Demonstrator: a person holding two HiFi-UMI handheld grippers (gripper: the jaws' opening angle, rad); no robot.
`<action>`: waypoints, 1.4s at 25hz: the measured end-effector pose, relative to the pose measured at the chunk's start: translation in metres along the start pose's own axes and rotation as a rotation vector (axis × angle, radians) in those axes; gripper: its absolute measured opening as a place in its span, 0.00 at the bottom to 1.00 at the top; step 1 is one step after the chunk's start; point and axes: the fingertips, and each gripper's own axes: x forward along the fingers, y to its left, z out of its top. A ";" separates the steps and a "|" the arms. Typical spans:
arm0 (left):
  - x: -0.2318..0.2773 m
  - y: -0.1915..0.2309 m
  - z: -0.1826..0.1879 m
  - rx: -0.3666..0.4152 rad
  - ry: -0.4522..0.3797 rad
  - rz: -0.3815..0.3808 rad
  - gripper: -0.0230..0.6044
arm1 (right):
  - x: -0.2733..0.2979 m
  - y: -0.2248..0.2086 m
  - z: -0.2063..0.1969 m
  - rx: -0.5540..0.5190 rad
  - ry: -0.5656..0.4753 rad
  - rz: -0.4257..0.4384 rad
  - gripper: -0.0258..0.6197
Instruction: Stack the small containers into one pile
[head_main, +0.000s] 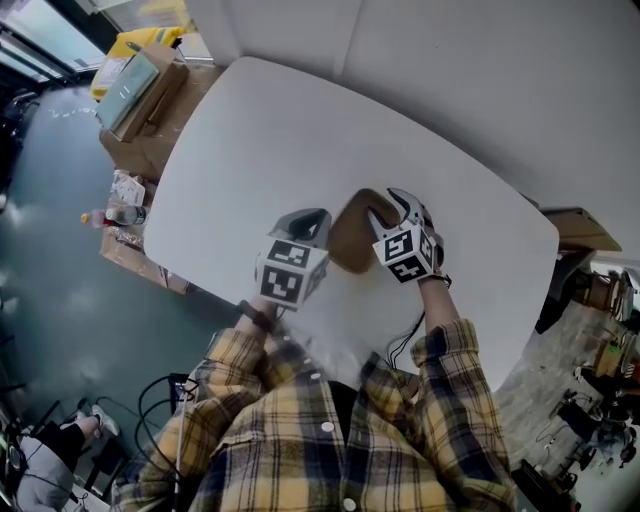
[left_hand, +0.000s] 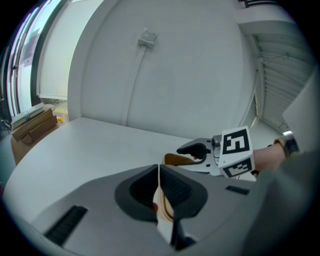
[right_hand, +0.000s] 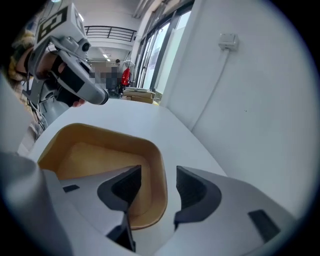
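The left gripper (head_main: 305, 226) had its jaws pinched together on the thin wall of the tan container (head_main: 349, 238), which sat on the white tabletop (head_main: 300, 130) near the middle of its near edge. The right gripper (head_main: 396, 208) held its jaws wide apart astride the container's opposite rim, not pressing it.

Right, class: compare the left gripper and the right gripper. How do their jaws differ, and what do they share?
The left gripper is shut, pinching the tan container by its thin wall; the right gripper is open, its jaws straddling the rim without pressing. Both work at the same container.
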 end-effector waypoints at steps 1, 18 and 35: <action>-0.001 -0.001 0.002 0.005 -0.004 -0.002 0.07 | -0.003 -0.002 0.003 0.019 -0.006 -0.003 0.37; -0.019 -0.051 0.055 0.144 -0.130 -0.110 0.07 | -0.135 -0.035 0.093 0.382 -0.383 -0.098 0.33; -0.070 -0.136 0.115 0.273 -0.375 -0.294 0.07 | -0.242 -0.022 0.110 0.542 -0.615 -0.289 0.09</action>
